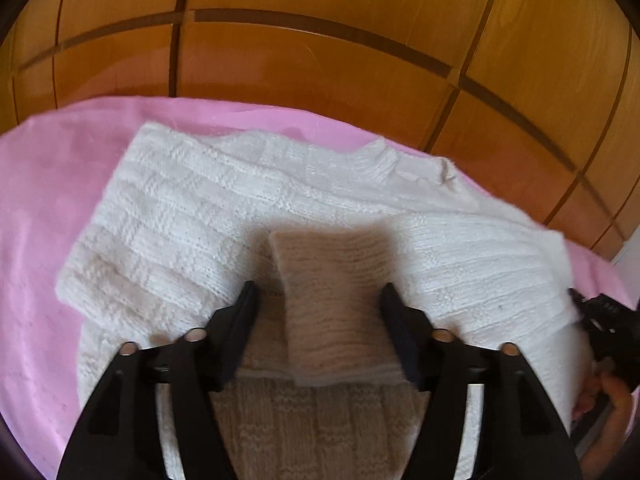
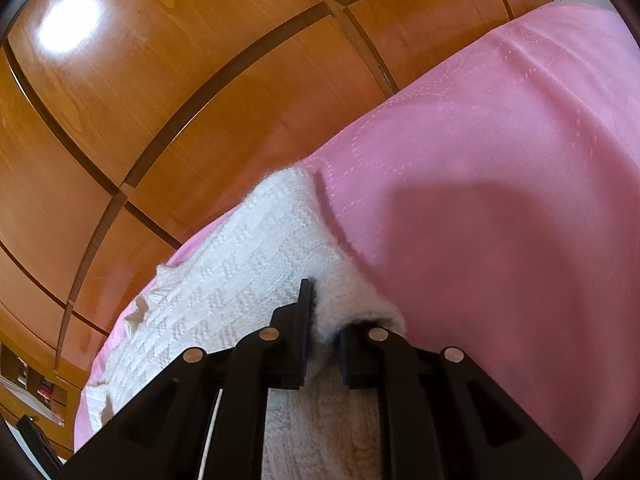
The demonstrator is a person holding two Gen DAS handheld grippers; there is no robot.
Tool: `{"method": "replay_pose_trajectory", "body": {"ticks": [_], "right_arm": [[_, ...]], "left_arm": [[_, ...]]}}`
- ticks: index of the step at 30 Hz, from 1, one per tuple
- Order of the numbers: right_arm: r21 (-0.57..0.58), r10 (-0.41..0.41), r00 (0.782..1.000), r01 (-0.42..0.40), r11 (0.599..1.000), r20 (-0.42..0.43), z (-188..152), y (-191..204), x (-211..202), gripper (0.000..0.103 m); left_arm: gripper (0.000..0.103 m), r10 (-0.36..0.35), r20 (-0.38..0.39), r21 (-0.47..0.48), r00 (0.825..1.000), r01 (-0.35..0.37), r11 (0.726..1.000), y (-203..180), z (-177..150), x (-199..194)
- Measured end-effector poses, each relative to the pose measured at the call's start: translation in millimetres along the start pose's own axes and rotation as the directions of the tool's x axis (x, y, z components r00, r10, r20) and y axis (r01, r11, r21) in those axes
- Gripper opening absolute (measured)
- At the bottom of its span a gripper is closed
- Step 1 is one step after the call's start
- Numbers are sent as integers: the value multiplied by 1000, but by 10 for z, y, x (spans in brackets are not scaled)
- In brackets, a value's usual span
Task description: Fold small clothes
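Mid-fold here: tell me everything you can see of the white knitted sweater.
The white knitted sweater is fluffy wool-like knit with ribbed and blocked texture, lying partly folded on the pink cloth. A folded flap sits between the open left gripper, untouched by its pads. The right gripper pinches a bunched edge.

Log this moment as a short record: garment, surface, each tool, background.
garment: white knit sweater, lying partly folded, one flap raised between the left tool's fingers
surface: pink sheet under the sweater
left tool: jaws apart, the knit flap between them, pads not pressing on it
right tool: jaws clamped on a bunched edge of the sweater
background: brown wooden panels beyond the sheet
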State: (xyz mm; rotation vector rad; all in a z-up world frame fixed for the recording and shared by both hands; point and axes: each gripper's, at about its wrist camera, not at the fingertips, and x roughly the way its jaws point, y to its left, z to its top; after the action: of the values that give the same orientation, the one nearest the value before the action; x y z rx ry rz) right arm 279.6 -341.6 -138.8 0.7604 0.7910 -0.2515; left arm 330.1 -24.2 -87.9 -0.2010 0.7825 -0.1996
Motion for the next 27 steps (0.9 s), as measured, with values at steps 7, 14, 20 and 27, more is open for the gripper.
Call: {"method": "replay_pose_trajectory", "body": {"ticks": [7,14,20,27], "right_arm": [[3,17,1000,-17,1000,2,-9,-25,-2,17],[-90,23,1000,-22,996,10,-60,125,-93,52],[-90,24,1000,-25,996,-3,-135,105,-223,60],[-106,91,990,-102,989,-106,-355,41,-538,72]], "left_arm": [[99,55,-21,75,998,-53,996,-194,-86,-2],[99,52,-29,26,998,-52,998,-68,-215,-170],[99,51,-53,-66,997,-55,996,128,-424,-390],[99,4,-63,-83,998,-9,996,241,-642,-710]]}}
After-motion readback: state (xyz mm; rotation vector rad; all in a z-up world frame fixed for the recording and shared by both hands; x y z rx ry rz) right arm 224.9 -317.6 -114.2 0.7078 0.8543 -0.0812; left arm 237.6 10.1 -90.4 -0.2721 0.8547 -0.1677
